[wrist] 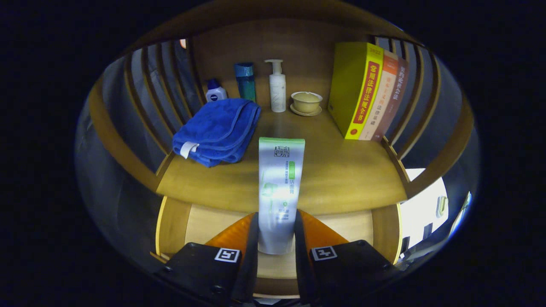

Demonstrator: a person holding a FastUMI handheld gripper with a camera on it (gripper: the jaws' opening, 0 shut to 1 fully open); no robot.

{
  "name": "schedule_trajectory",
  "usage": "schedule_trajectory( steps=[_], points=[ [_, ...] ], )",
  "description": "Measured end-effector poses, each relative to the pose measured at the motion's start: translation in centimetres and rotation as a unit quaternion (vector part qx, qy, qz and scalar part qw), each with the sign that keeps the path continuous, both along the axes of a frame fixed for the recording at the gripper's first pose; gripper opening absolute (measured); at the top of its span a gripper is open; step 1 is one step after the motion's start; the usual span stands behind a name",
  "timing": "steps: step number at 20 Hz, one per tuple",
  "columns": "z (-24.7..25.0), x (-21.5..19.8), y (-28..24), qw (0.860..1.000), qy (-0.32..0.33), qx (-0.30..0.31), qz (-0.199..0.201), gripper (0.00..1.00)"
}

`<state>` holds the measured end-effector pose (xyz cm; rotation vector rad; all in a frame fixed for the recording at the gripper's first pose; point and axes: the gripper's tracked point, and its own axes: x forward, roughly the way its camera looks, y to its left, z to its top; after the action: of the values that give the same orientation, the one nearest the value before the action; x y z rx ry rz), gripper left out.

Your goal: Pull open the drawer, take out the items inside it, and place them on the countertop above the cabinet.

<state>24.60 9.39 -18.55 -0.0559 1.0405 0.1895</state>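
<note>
So in the gripper view the gripper (276, 238) has its jaws clamped on the lower end of a white and green tube (279, 187), which sticks up between them above the open drawer (204, 221) and in front of the wooden worktop (341, 179). Further back on that worktop there's a folded blue towel (217, 130), a few bottles (277, 85), a small bowl on a saucer (306, 102) and some books (367, 91) standing upright.

Tube (279, 187) base hidden between gripper (276, 238) fingers
</note>
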Motion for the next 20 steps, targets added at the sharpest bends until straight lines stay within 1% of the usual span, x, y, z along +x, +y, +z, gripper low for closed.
schedule_trajectory(
  steps=[3,4,5,6,8,12,20],
  points=[
    [-2.2,2.7,0.3,1.000,0.008,-0.003,-0.016,0.47],
    [-3.0,3.5,0.3,1.000,0.010,-0.007,-0.016,0.47],
    [-3.6,4.0,-0.1,1.000,0.014,-0.018,-0.010,0.47],
    [-4.2,4.4,-0.6,0.999,0.017,-0.033,-0.012,0.47],
    [-5.3,5.0,-1.1,0.999,0.024,-0.040,-0.019,0.47],
    [-5.9,5.2,-1.5,0.998,0.038,-0.030,-0.041,0.47],
    [-6.0,5.2,-1.7,0.998,0.046,-0.031,-0.040,0.51]
  ],
)
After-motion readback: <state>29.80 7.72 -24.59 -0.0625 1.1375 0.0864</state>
